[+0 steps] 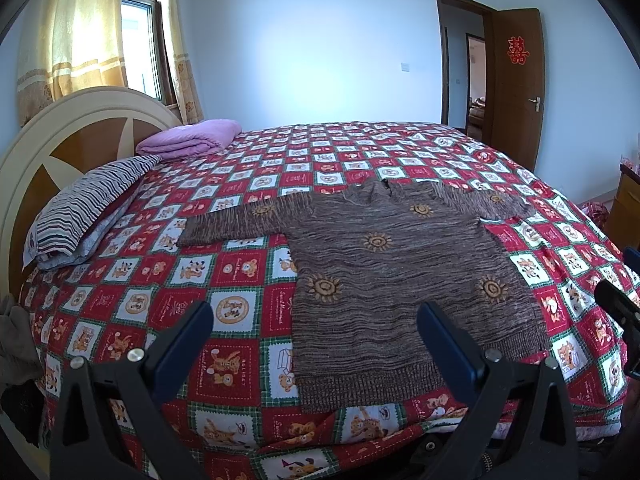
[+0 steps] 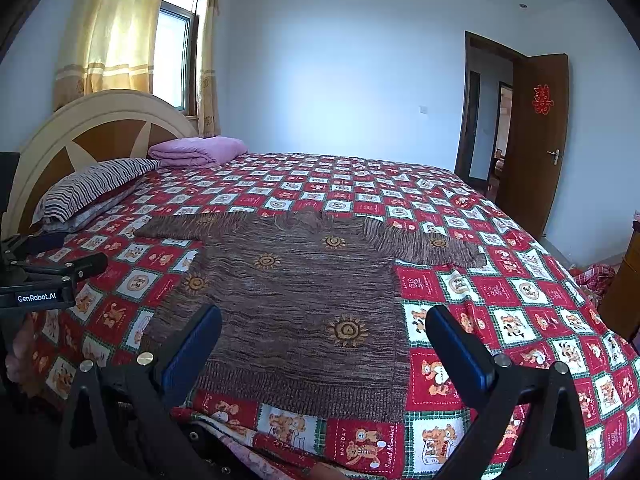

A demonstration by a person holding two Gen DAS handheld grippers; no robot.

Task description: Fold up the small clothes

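Note:
A small brown knitted sweater (image 1: 396,280) with orange sun motifs lies flat on the bed, both sleeves spread out sideways, hem toward me. In the right wrist view the same sweater (image 2: 296,304) fills the middle. My left gripper (image 1: 316,320) hovers open above the hem's left corner, nothing between its blue pads. My right gripper (image 2: 324,328) is open too, held over the hem's right part. The left gripper's body (image 2: 44,280) shows at the left edge of the right wrist view, and the right one (image 1: 620,312) at the right edge of the left wrist view.
The bed carries a red, white and green patchwork bedspread (image 1: 240,272). A striped pillow (image 1: 84,208) and a folded purple blanket (image 1: 192,138) lie by the rounded headboard (image 1: 52,148). Dark clothes (image 1: 16,360) hang at the left. An open brown door (image 2: 536,136) stands at the far right.

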